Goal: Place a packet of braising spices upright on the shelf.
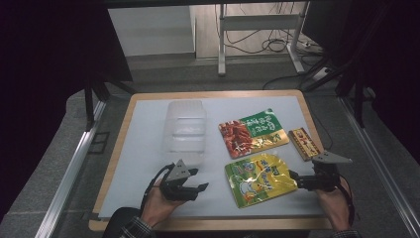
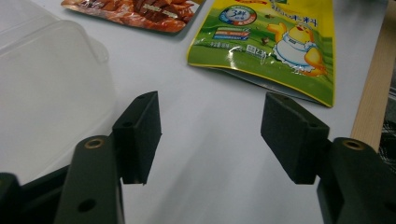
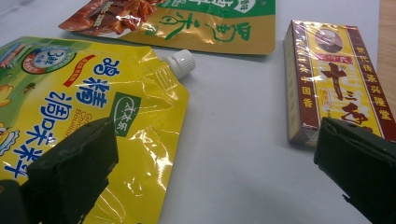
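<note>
left tool (image 1: 195, 179) spread, empty | right tool (image 1: 296, 180) spread beside yellow pouch (image 1: 259, 179)

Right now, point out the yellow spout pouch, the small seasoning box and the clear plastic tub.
yellow spout pouch (image 3: 84, 88): right gripper view, printed front panel.
small seasoning box (image 3: 334, 79): right gripper view, top face.
clear plastic tub (image 1: 184, 126): high view, middle of its base.
</note>
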`<state>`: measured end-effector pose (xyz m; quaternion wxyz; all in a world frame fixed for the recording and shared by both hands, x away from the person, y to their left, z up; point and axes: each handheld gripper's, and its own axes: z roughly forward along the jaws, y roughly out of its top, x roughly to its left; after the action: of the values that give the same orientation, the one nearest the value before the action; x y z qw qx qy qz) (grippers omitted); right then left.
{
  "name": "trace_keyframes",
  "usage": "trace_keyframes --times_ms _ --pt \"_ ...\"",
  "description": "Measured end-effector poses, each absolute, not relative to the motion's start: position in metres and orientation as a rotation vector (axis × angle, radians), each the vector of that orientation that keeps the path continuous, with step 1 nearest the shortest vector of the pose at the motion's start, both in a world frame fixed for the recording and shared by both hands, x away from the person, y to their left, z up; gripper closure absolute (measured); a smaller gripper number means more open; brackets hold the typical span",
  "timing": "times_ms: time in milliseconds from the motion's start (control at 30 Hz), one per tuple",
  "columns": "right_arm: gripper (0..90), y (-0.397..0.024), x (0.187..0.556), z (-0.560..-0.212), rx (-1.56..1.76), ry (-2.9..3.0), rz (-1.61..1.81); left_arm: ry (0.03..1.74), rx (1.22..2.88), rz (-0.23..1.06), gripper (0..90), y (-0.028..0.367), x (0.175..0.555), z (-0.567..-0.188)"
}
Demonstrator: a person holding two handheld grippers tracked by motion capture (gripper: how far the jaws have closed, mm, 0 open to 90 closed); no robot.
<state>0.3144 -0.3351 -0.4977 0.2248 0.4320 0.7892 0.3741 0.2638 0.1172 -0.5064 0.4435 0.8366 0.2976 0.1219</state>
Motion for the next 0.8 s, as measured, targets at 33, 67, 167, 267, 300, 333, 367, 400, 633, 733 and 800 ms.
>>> trace_keyframes --times_ms 33,67,167,267,300,333,367,400,633,733,800 --pt "0.0 -0.335 0.314 -0.498 1.192 2.178 1.031 0.738 2.075 0.302 40.6 0.117 0.264 -0.506" --pt "0.0 -0.335 0.314 -0.498 1.192 2.178 1.030 0.734 2.075 0.299 41.6 0.116 0.265 -0.506" --pt "0.0 -0.335 0.315 -0.498 1.192 2.182 1.030 0.730 2.071 0.288 45.1 0.113 0.266 -0.507" --pt "0.0 -0.334 0.315 -0.499 1.190 2.191 1.025 0.728 2.077 0.286 49.8 0.108 0.268 -0.507" --pt "0.0 -0.334 0.315 -0.499 1.190 2.191 1.024 0.728 2.079 0.285 51.2 0.106 0.268 -0.507" --pt "0.0 -0.334 0.315 -0.498 1.190 2.191 1.024 0.727 2.081 0.289 52.3 0.104 0.268 -0.508" --pt "0.0 -0.334 0.315 -0.498 1.190 2.190 1.026 0.727 2.081 0.289 53.9 0.104 0.268 -0.508" --pt "0.0 -0.335 0.315 -0.498 1.192 2.189 1.028 0.726 2.082 0.291 55.8 0.102 0.269 -0.508" --pt "0.0 -0.335 0.316 -0.500 1.197 2.203 1.021 0.720 2.078 0.284 63.9 0.092 0.273 -0.510" --pt "0.0 -0.334 0.316 -0.500 1.193 2.205 1.015 0.718 2.079 0.280 68.3 0.089 0.274 -0.511" --pt "0.0 -0.334 0.316 -0.500 1.193 2.204 1.019 0.711 2.084 0.276 70.2 0.086 0.275 -0.511"
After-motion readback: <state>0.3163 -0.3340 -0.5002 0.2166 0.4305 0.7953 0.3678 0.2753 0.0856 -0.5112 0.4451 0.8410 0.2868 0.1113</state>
